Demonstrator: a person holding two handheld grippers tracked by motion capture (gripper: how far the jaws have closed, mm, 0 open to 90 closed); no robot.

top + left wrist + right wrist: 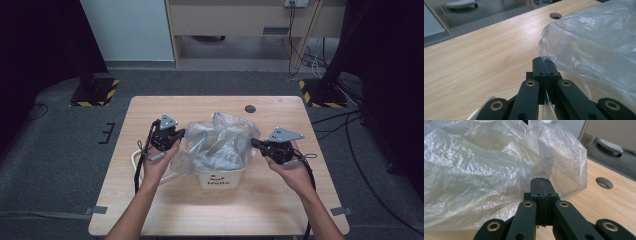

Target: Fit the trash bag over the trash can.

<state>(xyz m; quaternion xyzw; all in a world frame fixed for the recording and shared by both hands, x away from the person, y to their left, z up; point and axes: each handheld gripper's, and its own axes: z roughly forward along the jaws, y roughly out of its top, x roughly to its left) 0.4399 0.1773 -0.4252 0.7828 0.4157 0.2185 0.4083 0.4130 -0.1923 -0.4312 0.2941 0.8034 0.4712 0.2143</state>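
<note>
A crumpled clear plastic bag [217,142] billows out of a small white bin [220,180] marked "Hello" at the middle of the wooden table [150,107]. My left gripper [181,134] sits at the bag's left edge. In the left gripper view its jaws [543,61] are pressed together with a strip of the bag's film [586,45] pinched between them. My right gripper [254,143] is at the bag's right edge. Its jaws [541,180] are also closed, and a fold of the bag [486,177] runs into their tip.
A round cable hole [250,108] lies in the table behind the bag. A white cord handle [134,159] loops out beside the bin's left side. Dark stands with yellow-black tape [95,92] flank the table on the floor.
</note>
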